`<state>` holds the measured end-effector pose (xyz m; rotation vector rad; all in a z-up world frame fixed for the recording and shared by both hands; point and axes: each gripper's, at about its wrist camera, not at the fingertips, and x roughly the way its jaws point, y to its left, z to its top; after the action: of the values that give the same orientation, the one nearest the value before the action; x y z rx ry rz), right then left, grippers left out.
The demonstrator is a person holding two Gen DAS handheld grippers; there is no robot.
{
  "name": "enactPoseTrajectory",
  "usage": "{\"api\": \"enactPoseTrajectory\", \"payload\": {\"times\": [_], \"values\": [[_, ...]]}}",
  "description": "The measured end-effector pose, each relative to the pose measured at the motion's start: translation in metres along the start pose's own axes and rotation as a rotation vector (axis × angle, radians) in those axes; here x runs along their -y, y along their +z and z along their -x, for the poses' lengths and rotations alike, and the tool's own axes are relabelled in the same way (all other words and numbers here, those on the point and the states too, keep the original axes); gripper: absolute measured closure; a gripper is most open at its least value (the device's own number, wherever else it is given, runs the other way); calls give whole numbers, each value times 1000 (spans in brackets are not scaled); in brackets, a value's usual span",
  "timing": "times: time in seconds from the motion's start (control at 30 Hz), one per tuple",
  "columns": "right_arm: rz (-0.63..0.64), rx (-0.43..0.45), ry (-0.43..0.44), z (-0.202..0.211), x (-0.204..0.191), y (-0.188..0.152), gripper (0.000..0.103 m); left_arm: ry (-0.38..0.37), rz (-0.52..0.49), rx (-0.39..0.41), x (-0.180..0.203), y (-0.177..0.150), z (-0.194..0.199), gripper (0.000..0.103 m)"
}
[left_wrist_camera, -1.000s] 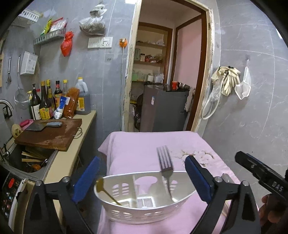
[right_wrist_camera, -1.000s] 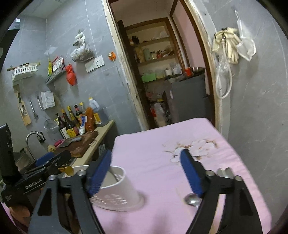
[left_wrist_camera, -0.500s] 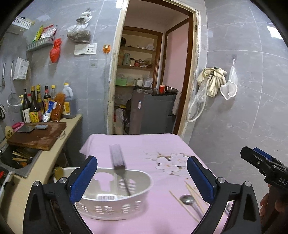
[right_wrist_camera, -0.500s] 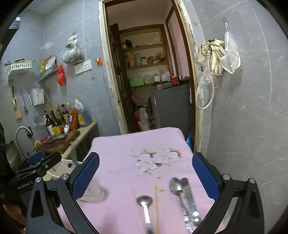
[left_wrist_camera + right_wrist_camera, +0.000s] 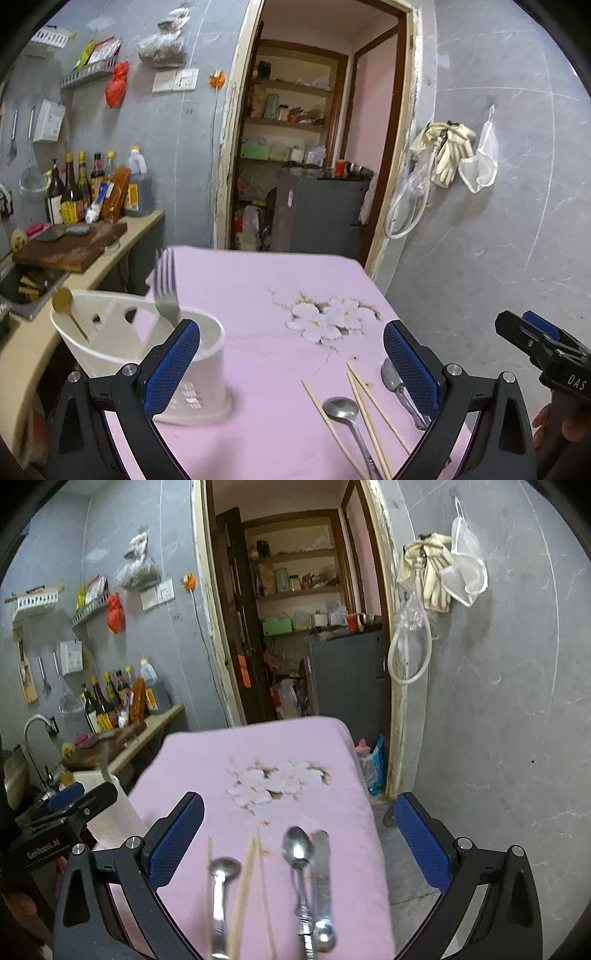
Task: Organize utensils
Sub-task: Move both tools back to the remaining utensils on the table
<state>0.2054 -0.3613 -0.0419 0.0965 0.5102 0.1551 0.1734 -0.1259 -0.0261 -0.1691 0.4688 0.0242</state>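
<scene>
A white slotted caddy stands at the left of the pink tablecloth, holding a steel fork and a gold spoon. Loose on the cloth lie wooden chopsticks, a small spoon, a larger spoon and a table knife. My left gripper is open and empty, between the caddy and the loose pieces; its right finger covers part of a spoon. My right gripper is wide open above the loose utensils, touching none.
A counter with a wooden cutting board, sauce bottles and a sink runs along the left. A doorway opens behind the table. A grey wall stands close beyond the table's right edge.
Both views have swung right, from the caddy to the loose spoons, knife and chopsticks. The right gripper's jaws have spread wider. The caddy now sits at the left.
</scene>
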Motion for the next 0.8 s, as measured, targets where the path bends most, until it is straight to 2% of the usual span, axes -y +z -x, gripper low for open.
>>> {"api": "enactPoseTrajectory", "payload": {"times": [0.33,0.43,0.63,0.8], "values": [[13,-107,43,-50,23,-32,2,65,8,-94,16,-38,-39,3],[-4,-143,65,-69,30,-44,2,62,7,-132,18,-45,-52,3],[-20,-221,114,-102,37,-64,4,36,-12,-256,19,-60,-82,4],[-7,-275,163,-126,35,-69,30,7,8,-341,18,-64,-102,24]]}}
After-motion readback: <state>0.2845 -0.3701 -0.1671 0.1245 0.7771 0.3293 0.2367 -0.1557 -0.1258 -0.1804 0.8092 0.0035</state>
